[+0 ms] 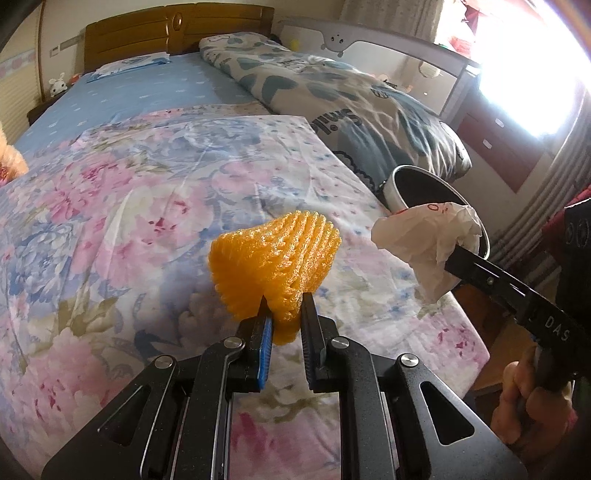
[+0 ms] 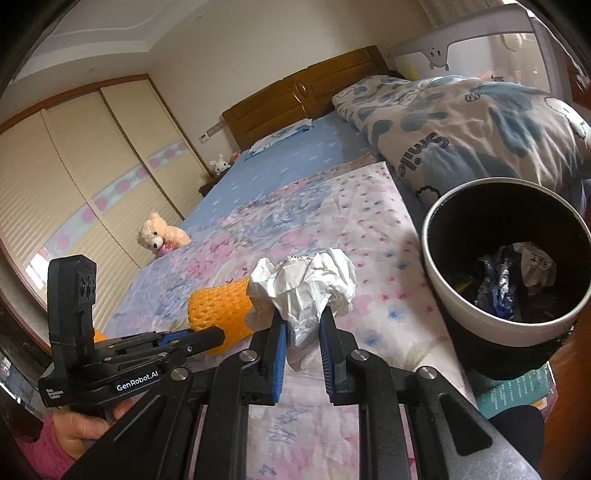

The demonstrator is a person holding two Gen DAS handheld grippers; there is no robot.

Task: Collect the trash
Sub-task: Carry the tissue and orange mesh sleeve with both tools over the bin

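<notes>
My left gripper [image 1: 285,301] is shut on an orange foam fruit net [image 1: 275,258] and holds it above the floral bedspread. It also shows in the right wrist view [image 2: 221,308], at the left. My right gripper [image 2: 301,314] is shut on a crumpled white paper wad [image 2: 306,286], held left of the bin. In the left wrist view the paper wad [image 1: 428,243] sits in front of the bin's rim. The white bin [image 2: 461,306] with a black inside stands beside the bed at the right and holds blue wrappers and crumpled paper [image 2: 535,264].
A floral bedspread [image 1: 147,221] covers the near bed. A rolled quilt [image 1: 332,96] lies along the right side. A teddy bear [image 2: 160,238] sits at the left bed edge. A wooden headboard [image 1: 177,29], wardrobe doors [image 2: 74,177] and a dresser [image 1: 498,140] surround the bed.
</notes>
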